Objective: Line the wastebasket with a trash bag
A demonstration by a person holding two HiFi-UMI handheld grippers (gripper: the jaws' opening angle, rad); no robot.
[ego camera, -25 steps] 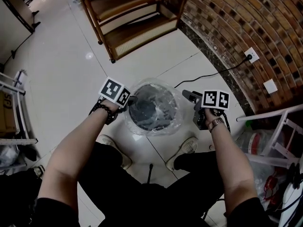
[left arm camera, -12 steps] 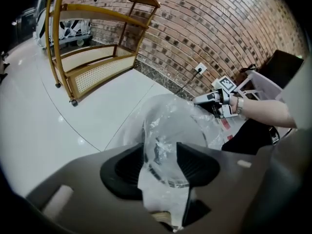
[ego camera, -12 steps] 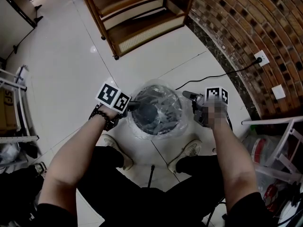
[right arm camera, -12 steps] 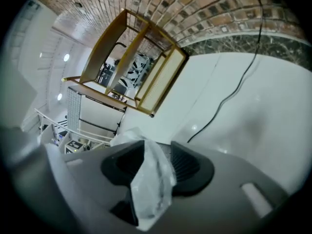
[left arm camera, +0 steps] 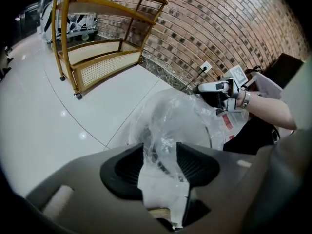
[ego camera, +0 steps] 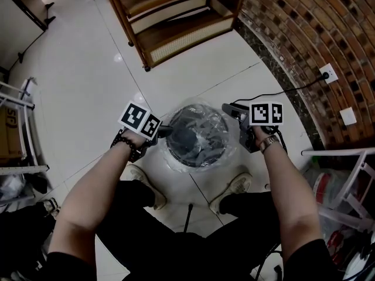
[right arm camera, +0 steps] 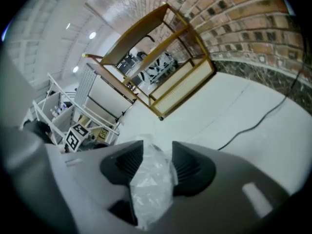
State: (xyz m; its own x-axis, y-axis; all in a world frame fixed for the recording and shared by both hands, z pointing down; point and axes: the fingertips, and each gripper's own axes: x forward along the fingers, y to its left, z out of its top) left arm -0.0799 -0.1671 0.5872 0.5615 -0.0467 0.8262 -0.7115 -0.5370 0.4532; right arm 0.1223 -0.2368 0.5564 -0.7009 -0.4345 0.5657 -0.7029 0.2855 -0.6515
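Wastebasket (ego camera: 181, 140): dark, round, upright. Trash bag (ego camera: 229, 141): clear, crumpled plastic, laid inside and spread over the rim.

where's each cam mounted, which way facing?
Head view: on the head, steeply down at wastebasket; both forearms, left gripper, right gripper, shoes.
Left gripper view: along jaws shut on trash bag, toward brick wall; right gripper beyond.
Right gripper view: along jaws just closing on trash bag, toward wooden shelf.
Shared: trash bag, wooden shelf.

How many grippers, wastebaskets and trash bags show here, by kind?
Grey handheld two-jaw grippers: 2, left gripper and right gripper, whose jaws have just been closing with the bag between them
Round dark grey wastebasket: 1
Clear plastic trash bag: 1
Total: 4
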